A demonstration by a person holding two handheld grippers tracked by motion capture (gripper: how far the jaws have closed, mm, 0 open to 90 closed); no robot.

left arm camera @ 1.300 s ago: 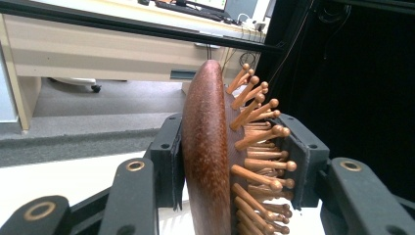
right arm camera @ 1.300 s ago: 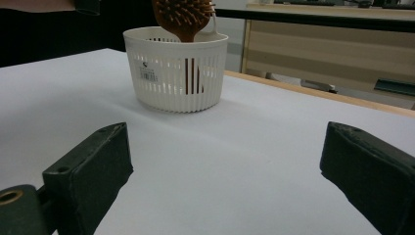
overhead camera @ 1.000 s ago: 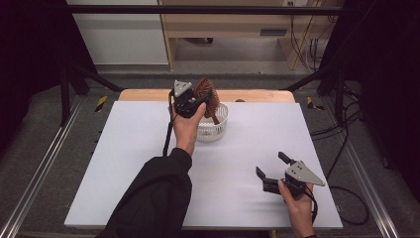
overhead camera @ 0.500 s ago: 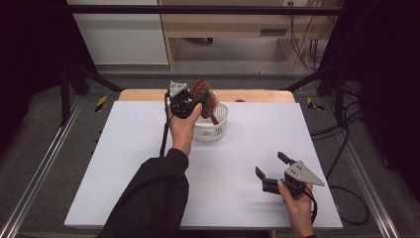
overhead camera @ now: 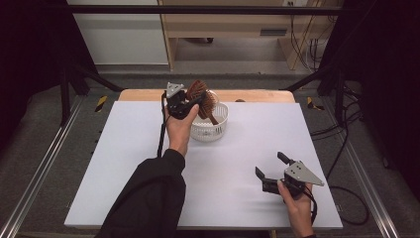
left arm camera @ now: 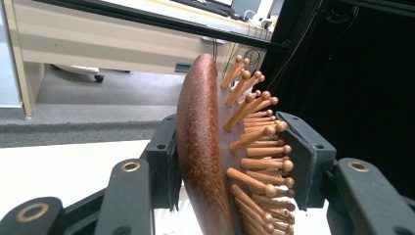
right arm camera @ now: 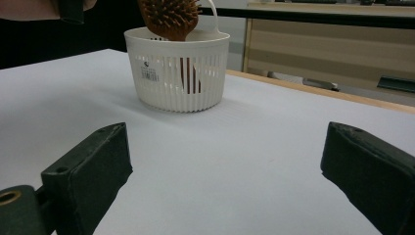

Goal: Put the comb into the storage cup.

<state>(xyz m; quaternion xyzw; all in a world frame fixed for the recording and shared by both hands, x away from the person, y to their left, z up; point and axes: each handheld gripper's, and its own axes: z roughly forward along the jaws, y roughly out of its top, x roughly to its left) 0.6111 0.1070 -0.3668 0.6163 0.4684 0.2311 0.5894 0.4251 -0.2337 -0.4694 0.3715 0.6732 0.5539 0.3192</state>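
Left gripper [overhead camera: 190,101], upper centre of the high view, had its jaws half closed around one brown hairbrush [left arm camera: 205,147], pads against back and bristles. One white basket [overhead camera: 210,124] stood just below it; the brush's handle reached down inside, its head above the rim. Right gripper [overhead camera: 270,166], lower right, hung wide open, holding nothing, over one white table [overhead camera: 124,163].

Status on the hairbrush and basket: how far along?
Done: the wooden hairbrush has its handle down inside the white basket. In hand: the left gripper has the brush head between its jaws, above the rim. Left: let go and withdraw. The right gripper rests open on the table.
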